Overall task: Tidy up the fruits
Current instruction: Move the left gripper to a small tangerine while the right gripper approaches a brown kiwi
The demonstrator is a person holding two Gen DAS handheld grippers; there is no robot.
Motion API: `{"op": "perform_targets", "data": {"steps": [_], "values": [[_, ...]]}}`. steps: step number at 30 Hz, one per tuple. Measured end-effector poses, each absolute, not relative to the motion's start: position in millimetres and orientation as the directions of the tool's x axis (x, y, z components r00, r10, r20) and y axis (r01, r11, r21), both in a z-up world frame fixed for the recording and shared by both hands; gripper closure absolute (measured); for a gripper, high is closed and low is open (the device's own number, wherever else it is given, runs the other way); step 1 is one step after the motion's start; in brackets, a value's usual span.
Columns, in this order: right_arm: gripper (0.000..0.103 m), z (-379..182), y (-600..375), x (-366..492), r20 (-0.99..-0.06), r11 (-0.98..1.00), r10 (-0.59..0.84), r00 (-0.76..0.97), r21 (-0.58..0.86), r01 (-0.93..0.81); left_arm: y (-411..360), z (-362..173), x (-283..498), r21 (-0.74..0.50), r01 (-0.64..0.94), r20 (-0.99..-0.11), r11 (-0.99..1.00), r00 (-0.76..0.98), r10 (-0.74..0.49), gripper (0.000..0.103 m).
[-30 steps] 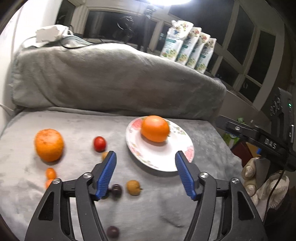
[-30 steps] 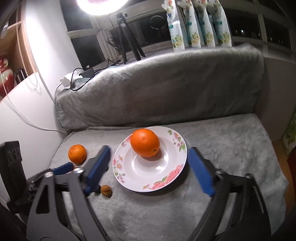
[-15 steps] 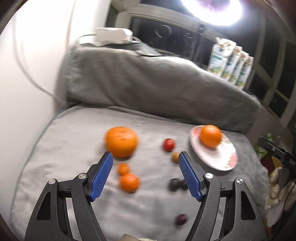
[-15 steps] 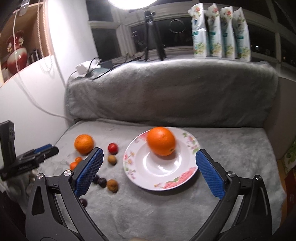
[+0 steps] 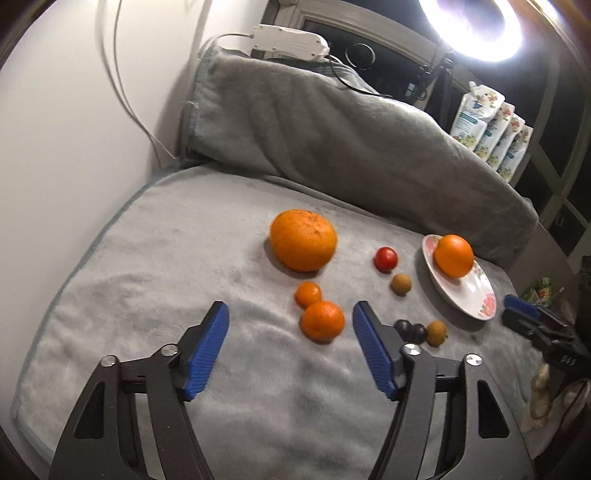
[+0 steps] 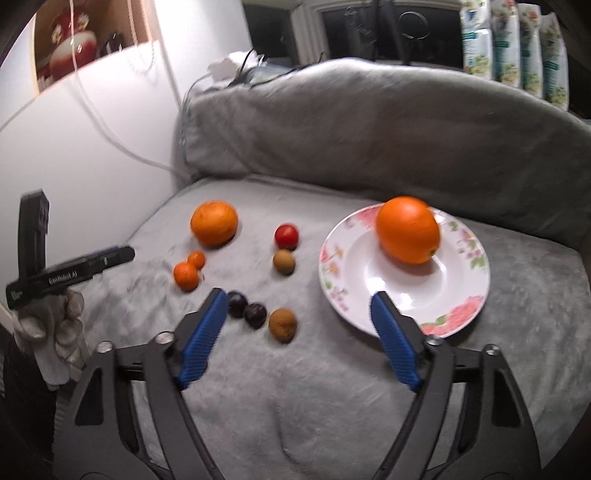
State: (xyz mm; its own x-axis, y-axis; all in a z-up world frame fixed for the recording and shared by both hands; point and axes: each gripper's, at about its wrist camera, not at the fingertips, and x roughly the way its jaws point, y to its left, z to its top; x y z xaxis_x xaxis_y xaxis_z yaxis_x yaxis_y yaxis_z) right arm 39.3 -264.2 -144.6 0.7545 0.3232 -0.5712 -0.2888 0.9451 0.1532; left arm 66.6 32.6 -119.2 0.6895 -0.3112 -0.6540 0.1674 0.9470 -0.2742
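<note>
A floral white plate [image 6: 461, 314] on the grey blanket holds one orange [image 6: 408, 229]; both show in the left wrist view, plate [image 5: 476, 295] and orange [image 5: 453, 255]. A big orange [image 5: 303, 239] lies loose on the blanket, with two small tangerines [image 5: 322, 319], a red fruit [image 5: 385, 258], two brown fruits [image 5: 401, 283] and two dark plums [image 5: 410, 330] nearby. My left gripper [image 5: 291, 314] is open and empty, just short of the tangerines. My right gripper [image 6: 297, 301] is open and empty, above the plums [image 6: 246, 309] and a brown fruit [image 6: 282, 324].
A rolled grey blanket [image 5: 351, 140] forms a wall behind. A white wall [image 5: 74, 110] with cables is on the left. A power strip [image 5: 288, 38] lies on the roll. Pouches [image 6: 513, 48] stand behind it. A ring light [image 5: 472, 26] glares.
The left gripper has swung left, from facing the plate to facing the big orange and tangerines. The right gripper has pulled back and turned left, so more loose fruit shows.
</note>
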Motion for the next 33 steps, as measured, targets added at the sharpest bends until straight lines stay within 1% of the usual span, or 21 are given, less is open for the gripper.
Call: {"op": "perform_targets", "data": {"steps": [5,7,9,11,17,19,20,23,27,28,33], "values": [[0.038,-159,-250,42,-0.616,0.940,0.328,0.716,0.140,-0.311,20,-123,67,-0.280,0.218,-0.655,0.935,0.669,-0.352,0.043],[0.040,-164,-247,43,-0.629,0.940,0.326,0.706,0.135,-0.314,15,-125,68,-0.288,0.230,-0.659,0.930,0.656,-0.367,0.050],[0.040,-167,-245,44,-0.636,0.940,0.323,0.701,0.131,-0.314,11,-128,70,-0.289,0.239,-0.664,0.927,0.648,-0.373,0.050],[0.043,-170,-244,44,-0.642,0.940,0.323,0.696,0.130,-0.316,8,-133,72,-0.295,0.243,-0.671,0.924,0.635,-0.381,0.050],[0.044,-177,-244,51,-0.657,0.937,0.331,0.677,0.142,-0.319,4,-144,81,-0.311,0.236,-0.694,0.921,0.606,-0.389,0.051],[0.049,-180,-243,54,-0.667,0.933,0.340,0.663,0.153,-0.325,4,-145,85,-0.319,0.233,-0.696,0.919,0.600,-0.394,0.052],[0.050,-182,-242,56,-0.671,0.932,0.343,0.657,0.155,-0.328,4,-146,87,-0.321,0.230,-0.698,0.918,0.598,-0.394,0.052],[0.051,-186,-240,62,-0.680,0.930,0.347,0.646,0.159,-0.332,4,-150,92,-0.320,0.223,-0.705,0.921,0.593,-0.389,0.052],[0.054,-189,-237,71,-0.691,0.930,0.343,0.636,0.158,-0.331,4,-156,98,-0.325,0.216,-0.718,0.921,0.577,-0.389,0.055],[0.055,-190,-237,73,-0.694,0.931,0.342,0.634,0.157,-0.330,4,-158,99,-0.327,0.214,-0.720,0.921,0.574,-0.389,0.055],[0.056,-196,-234,80,-0.709,0.929,0.343,0.616,0.159,-0.334,4,-162,104,-0.333,0.208,-0.728,0.920,0.563,-0.391,0.056]]}}
